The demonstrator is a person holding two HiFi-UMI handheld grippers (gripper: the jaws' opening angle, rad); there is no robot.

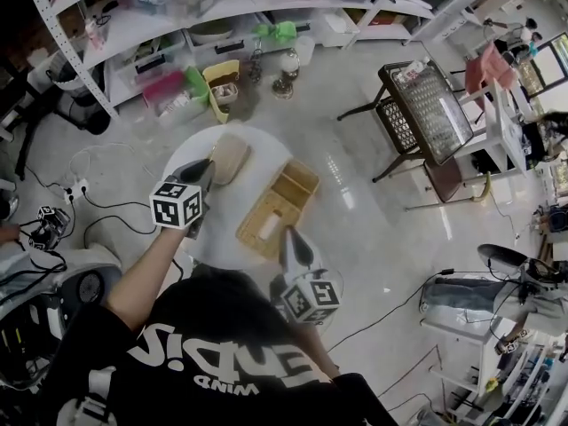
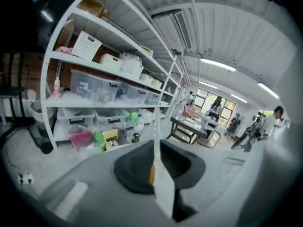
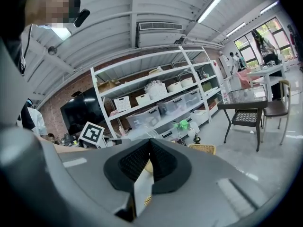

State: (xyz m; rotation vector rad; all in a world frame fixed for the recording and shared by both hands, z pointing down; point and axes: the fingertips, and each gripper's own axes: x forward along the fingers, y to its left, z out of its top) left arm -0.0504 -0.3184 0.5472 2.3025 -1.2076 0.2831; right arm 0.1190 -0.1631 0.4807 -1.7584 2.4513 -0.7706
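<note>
Wicker tray (image 1: 302, 177) lies flat on white round table (image 1: 262, 153), small pale item inside. Left gripper (image 1: 209, 162): jaws pressed together, empty, tip just beside beige flat piece (image 1: 228, 158). Right gripper (image 1: 288, 232): jaws together, empty, at tray's near edge. Nothing lifted yet.

I count two tongs, the left tongs (image 1: 202, 174) and the right tongs (image 1: 290, 238), one round tabletop (image 1: 266, 149), one woven tray (image 1: 277, 207) and one beige pouch (image 1: 228, 158).

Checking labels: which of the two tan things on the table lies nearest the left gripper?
The rounded beige pouch by the left gripper; the rectangular wicker tray sits nearer the right gripper.
</note>
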